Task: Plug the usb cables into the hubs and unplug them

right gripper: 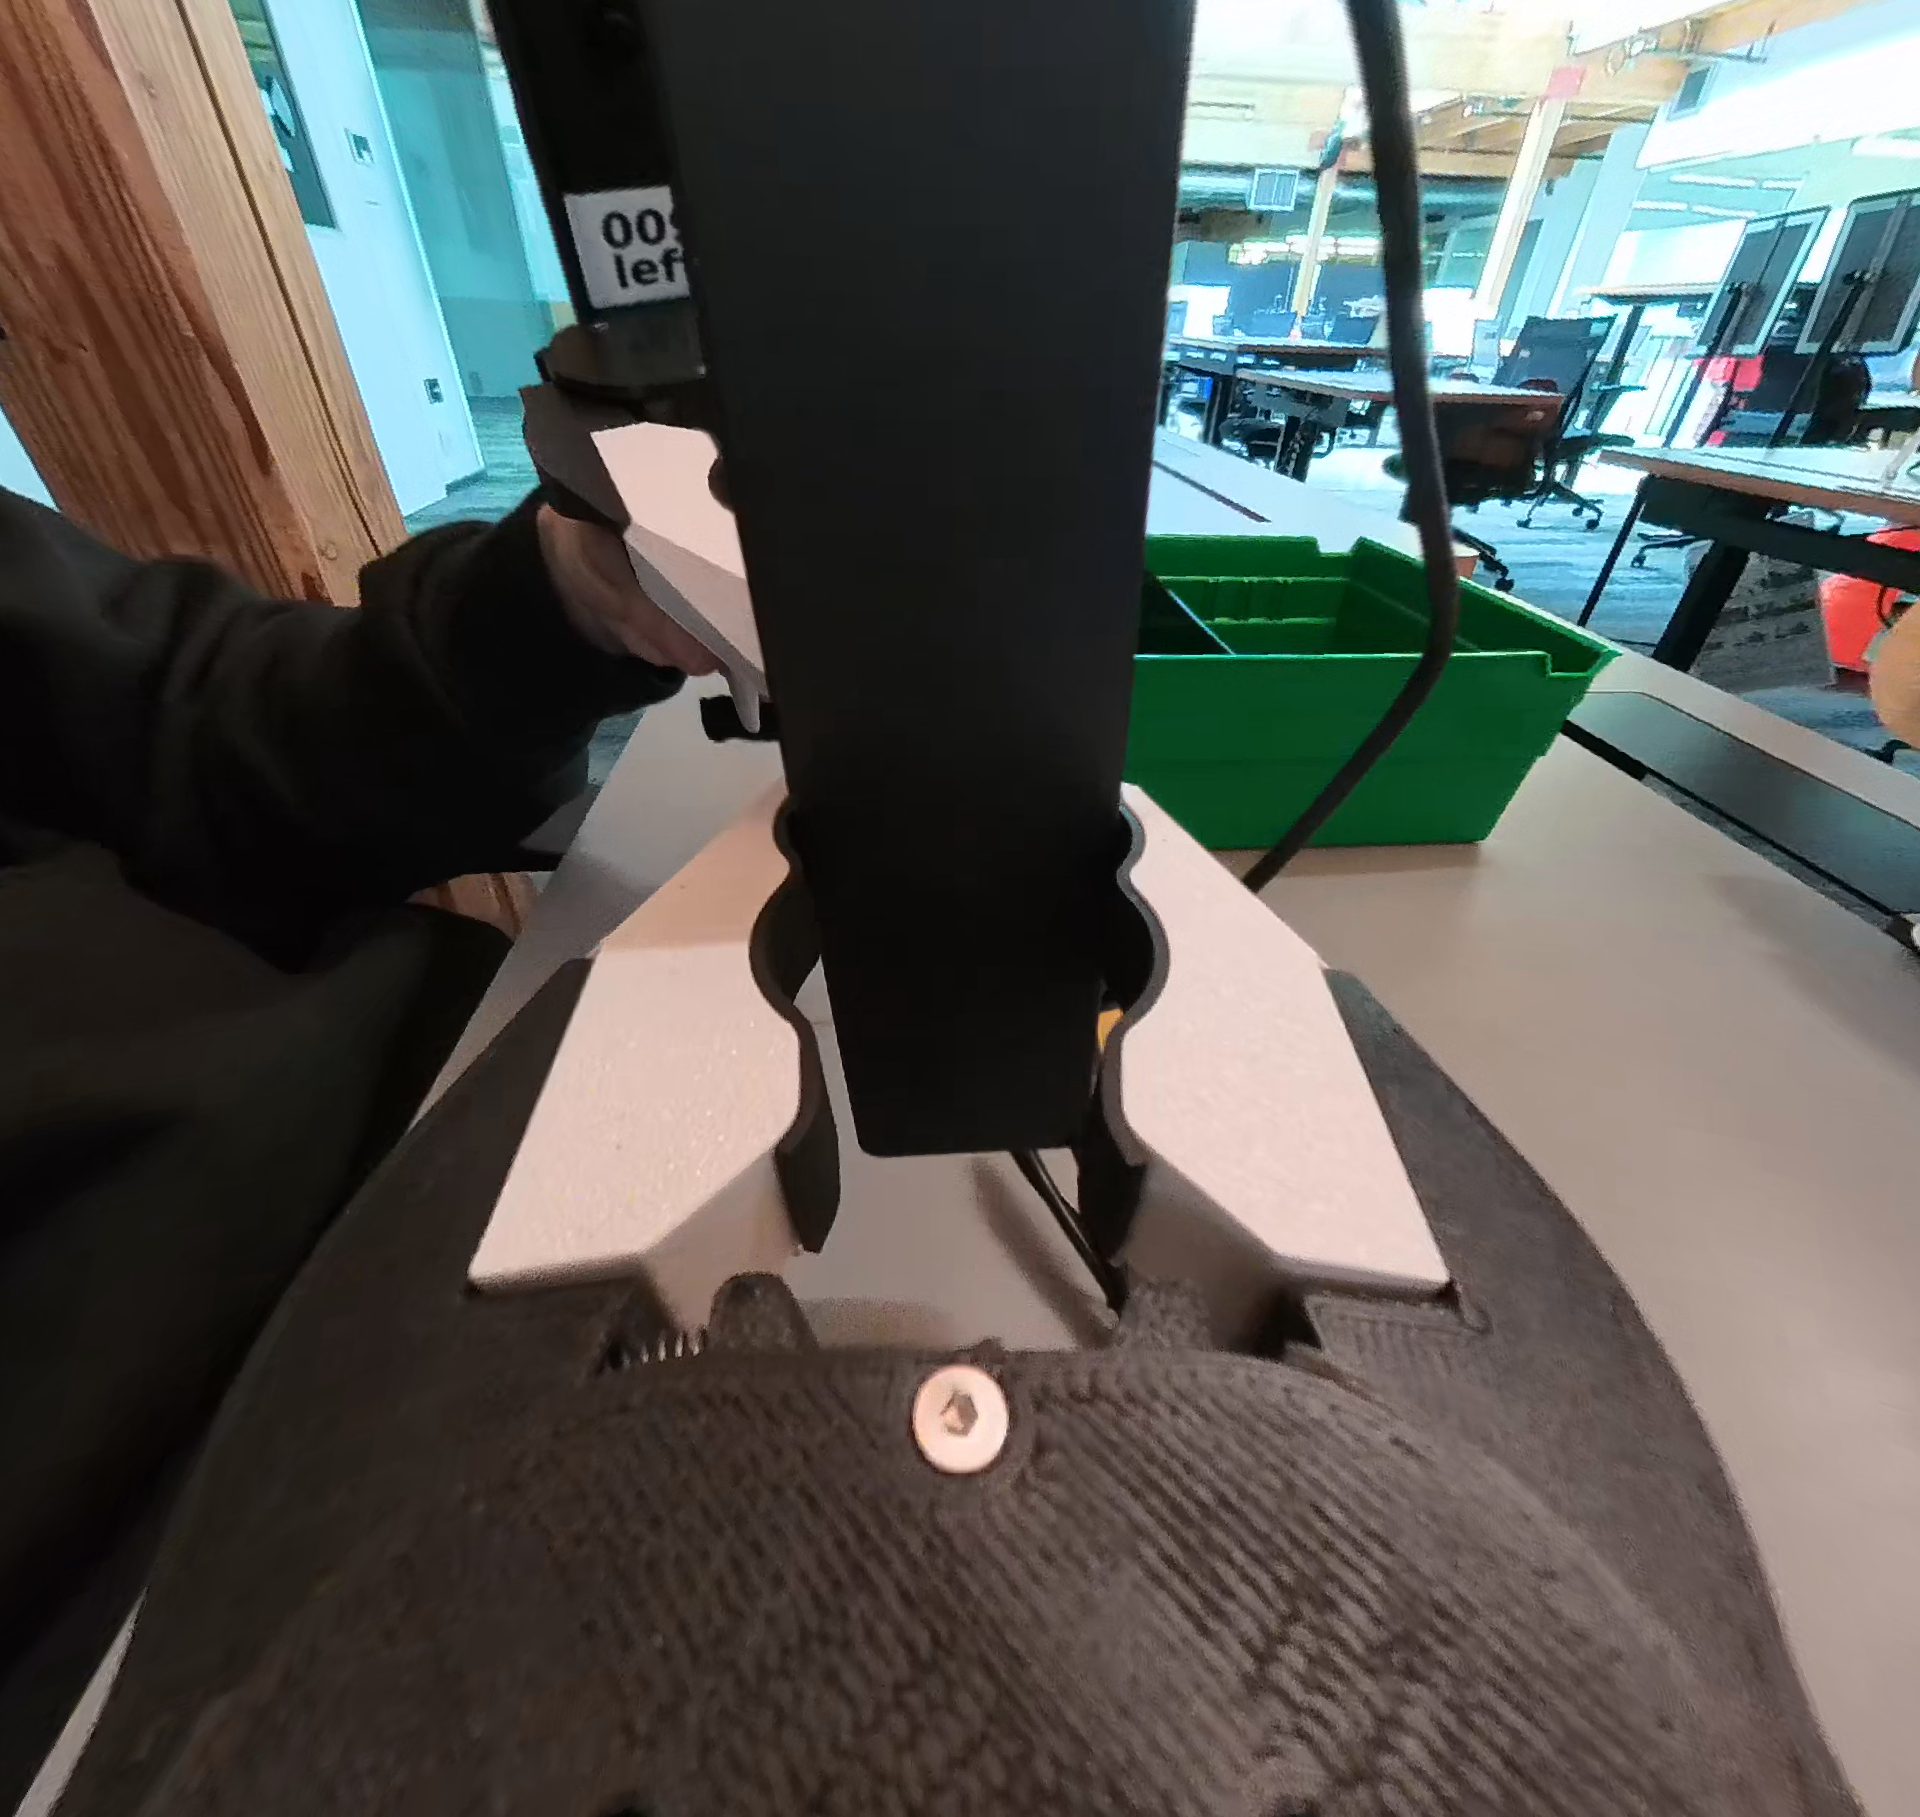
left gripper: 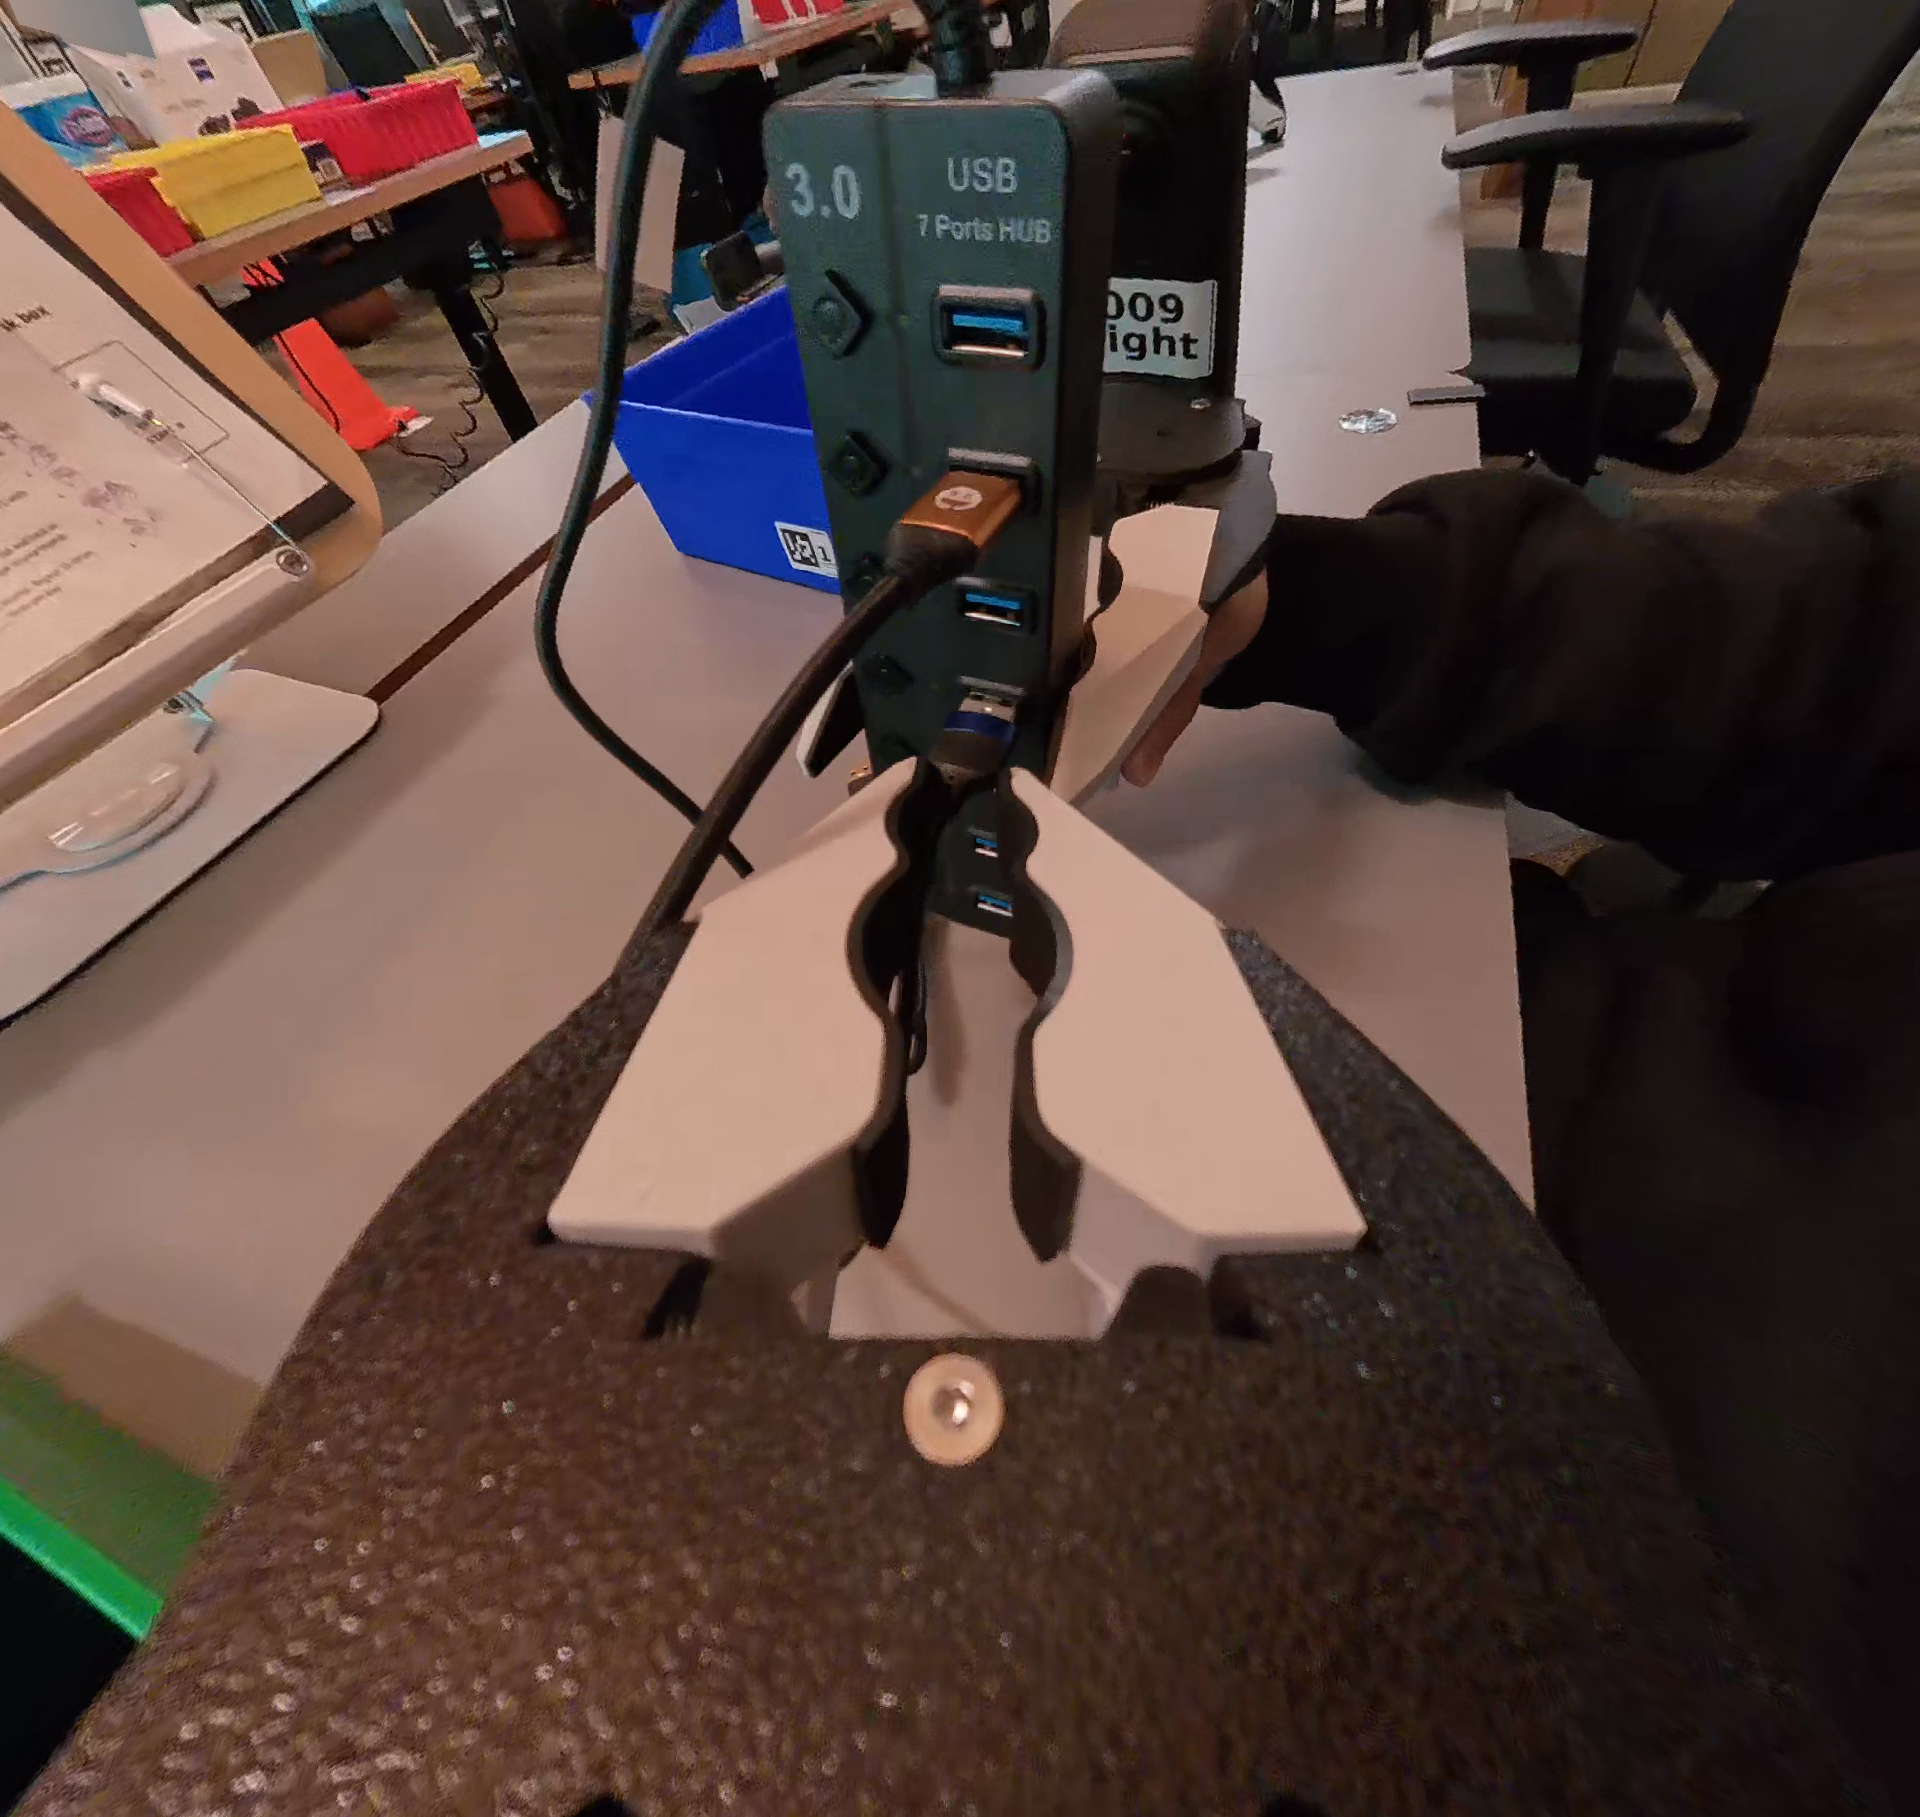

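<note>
Black USB hub [left gripper: 935, 437] stands upright above the table [left gripper: 364, 936], long axis 12-to-6, ports facing left gripper [left gripper: 961, 780] clenched on a black plug [left gripper: 971, 744] at its lower ports; right gripper [right gripper: 956, 837] clamps the hub's back.

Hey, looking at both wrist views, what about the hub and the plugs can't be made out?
- Left wrist view: the lowest ports of the hub sit behind the left gripper fingers; whether the dark plug at the tips is fully seated is unclear.
- Right wrist view: only the hub's plain back shows, so no ports or plugs.
- Right wrist view: the hub's top is cut off by the frame edge.
- Left wrist view: the right gripper is mostly hidden behind the hub.
</note>
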Available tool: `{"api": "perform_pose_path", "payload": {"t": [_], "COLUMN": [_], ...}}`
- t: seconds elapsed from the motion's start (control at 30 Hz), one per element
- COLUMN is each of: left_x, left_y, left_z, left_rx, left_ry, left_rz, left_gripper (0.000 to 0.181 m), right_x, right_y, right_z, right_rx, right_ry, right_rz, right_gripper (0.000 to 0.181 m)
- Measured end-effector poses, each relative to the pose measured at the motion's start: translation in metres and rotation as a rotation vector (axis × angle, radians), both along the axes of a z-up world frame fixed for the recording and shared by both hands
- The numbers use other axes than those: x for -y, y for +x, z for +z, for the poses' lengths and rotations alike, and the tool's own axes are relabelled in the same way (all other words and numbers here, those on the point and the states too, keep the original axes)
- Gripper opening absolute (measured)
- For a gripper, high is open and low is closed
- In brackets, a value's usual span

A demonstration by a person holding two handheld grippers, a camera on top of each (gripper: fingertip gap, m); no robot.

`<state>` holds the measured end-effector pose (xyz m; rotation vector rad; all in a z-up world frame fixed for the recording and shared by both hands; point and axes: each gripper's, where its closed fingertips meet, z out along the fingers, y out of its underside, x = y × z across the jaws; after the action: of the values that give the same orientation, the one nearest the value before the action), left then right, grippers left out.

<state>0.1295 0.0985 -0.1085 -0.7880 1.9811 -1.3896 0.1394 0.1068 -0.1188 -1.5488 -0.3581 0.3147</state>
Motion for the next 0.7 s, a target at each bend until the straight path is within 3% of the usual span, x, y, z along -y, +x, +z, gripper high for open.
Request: {"api": "perform_pose_path", "payload": {"t": [0.33,0.6,0.7], "left_x": [-0.004,-0.001,0.001], "left_y": [-0.005,-0.01,-0.012], "left_z": [-0.014,0.002,-0.001], "left_rx": [-0.014,0.048,0.042], "left_ry": [0.111,-0.017,0.01], "left_rz": [-0.041,-0.107,-0.119], "left_gripper": [0.009,0.011,0.012], "right_x": [-0.006,-0.004,-0.002], "right_y": [-0.008,-0.015,-0.018], "right_z": [-0.022,-0.008,-0.011], "right_rx": [0.135,0.073,0.081], "right_ry": [-0.11,-0.071,-0.094], "right_rz": [-0.011,0.035,0.053], "right_gripper": [0.053,0.053,0.053]}}
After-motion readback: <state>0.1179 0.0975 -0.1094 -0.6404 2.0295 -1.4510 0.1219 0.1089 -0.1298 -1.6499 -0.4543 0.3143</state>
